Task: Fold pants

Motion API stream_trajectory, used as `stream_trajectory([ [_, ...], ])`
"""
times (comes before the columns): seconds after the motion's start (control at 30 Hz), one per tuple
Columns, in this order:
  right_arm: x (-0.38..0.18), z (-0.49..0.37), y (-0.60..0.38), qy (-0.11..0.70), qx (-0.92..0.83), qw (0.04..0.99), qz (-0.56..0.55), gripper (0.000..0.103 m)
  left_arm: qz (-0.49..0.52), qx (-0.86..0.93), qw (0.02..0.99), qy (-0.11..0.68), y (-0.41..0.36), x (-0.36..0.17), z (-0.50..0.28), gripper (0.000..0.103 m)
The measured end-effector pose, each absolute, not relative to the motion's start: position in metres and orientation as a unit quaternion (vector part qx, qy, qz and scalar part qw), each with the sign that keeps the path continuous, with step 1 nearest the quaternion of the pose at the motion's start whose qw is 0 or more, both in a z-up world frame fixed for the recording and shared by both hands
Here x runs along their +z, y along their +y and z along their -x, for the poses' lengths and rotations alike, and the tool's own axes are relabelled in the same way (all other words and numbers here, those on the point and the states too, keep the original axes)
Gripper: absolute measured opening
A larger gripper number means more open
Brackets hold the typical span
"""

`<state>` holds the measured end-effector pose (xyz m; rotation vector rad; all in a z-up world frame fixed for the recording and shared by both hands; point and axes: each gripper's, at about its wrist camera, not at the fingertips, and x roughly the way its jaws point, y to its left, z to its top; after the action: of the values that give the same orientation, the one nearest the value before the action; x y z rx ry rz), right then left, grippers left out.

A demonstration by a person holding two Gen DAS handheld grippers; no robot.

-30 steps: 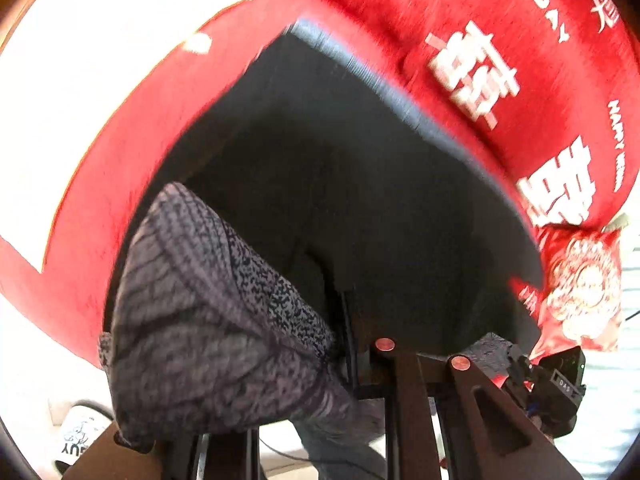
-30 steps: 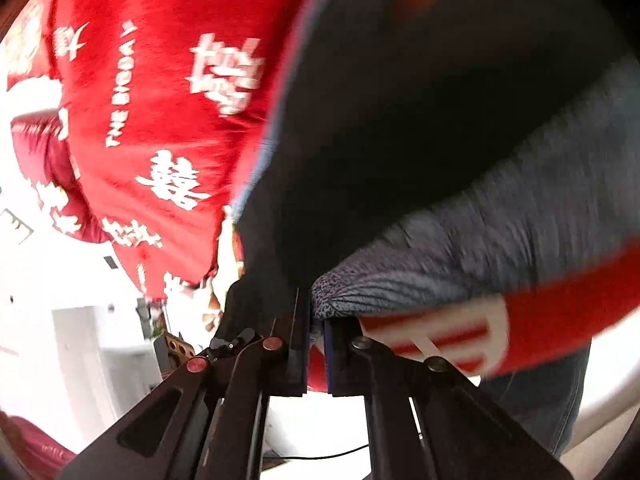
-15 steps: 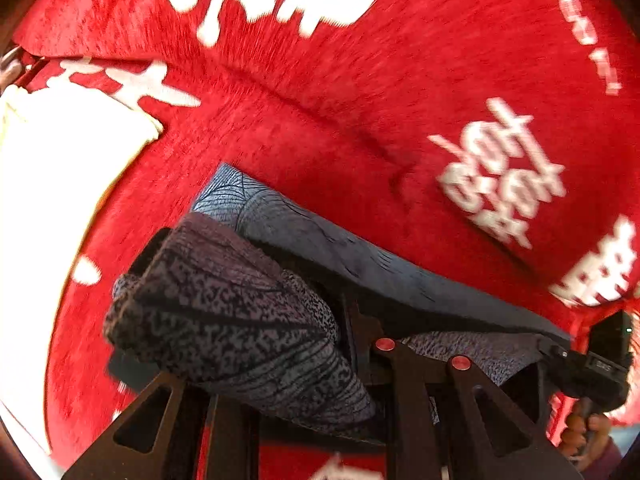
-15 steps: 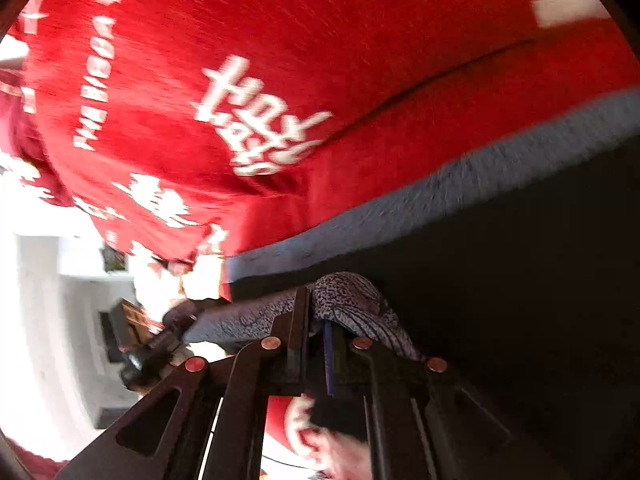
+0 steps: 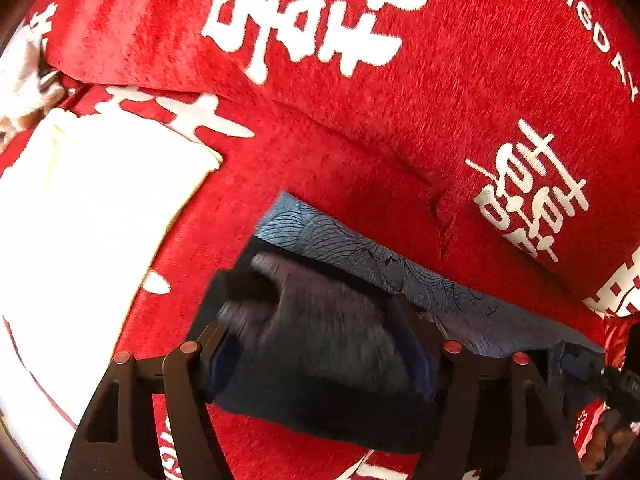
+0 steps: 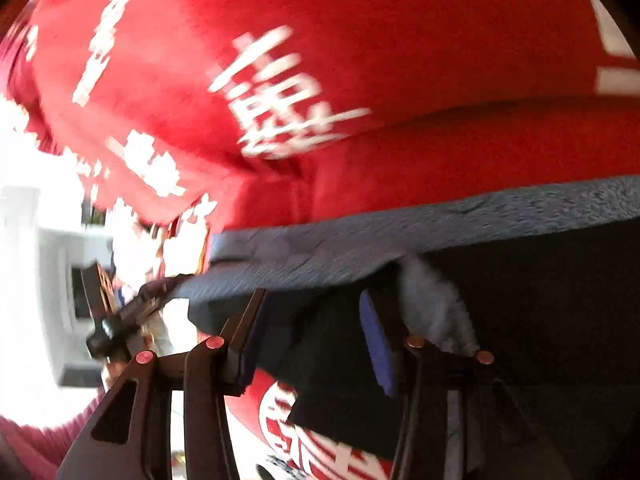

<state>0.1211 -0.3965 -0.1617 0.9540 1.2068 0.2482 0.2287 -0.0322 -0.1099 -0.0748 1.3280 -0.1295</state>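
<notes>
Under me, the blanket [image 5: 460, 92] is fuzzy red pile, matt, white characters woven in. The pants [image 5: 360, 248] are thin dark cloth, fine line print, soft. My arms are matt black plastic with coppery rivets [image 5: 453, 346].

A red bedspread [image 5: 460, 92] with white lettering lies under bright, washed-out light.

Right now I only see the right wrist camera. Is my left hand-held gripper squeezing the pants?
Observer: No. The left hand-held gripper has just been opening, and a bunch of the pants sits loose between its jaws.
Operator: Is anything lying beside the pants over there?
Observer: Yes, a white folded cloth lies on the red blanket, left of the pants and apart from them.
Operator: Can you read the blanket?
Observer: The white letters at the top right say BIG DAY.
</notes>
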Motion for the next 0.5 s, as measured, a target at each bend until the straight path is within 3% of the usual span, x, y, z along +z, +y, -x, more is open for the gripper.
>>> stream_trajectory([
  [0.3,-0.205,-0.177,-0.344,0.608,0.126,0.717,-0.317,0.050,-0.015,-0.018,0.783,0.622,-0.074,-0.163,-0.246,0.075],
  [0.4,-0.211,-0.181,-0.369,0.584,0.106,0.705,-0.388,0.048,-0.024,0.017,0.784,0.620,-0.077,-0.177,-0.266,0.075],
  [0.5,-0.199,-0.168,-0.387,0.564,0.086,0.710,-0.412,0.050,-0.012,0.034,0.802,0.596,-0.075,-0.153,-0.279,0.075],
])
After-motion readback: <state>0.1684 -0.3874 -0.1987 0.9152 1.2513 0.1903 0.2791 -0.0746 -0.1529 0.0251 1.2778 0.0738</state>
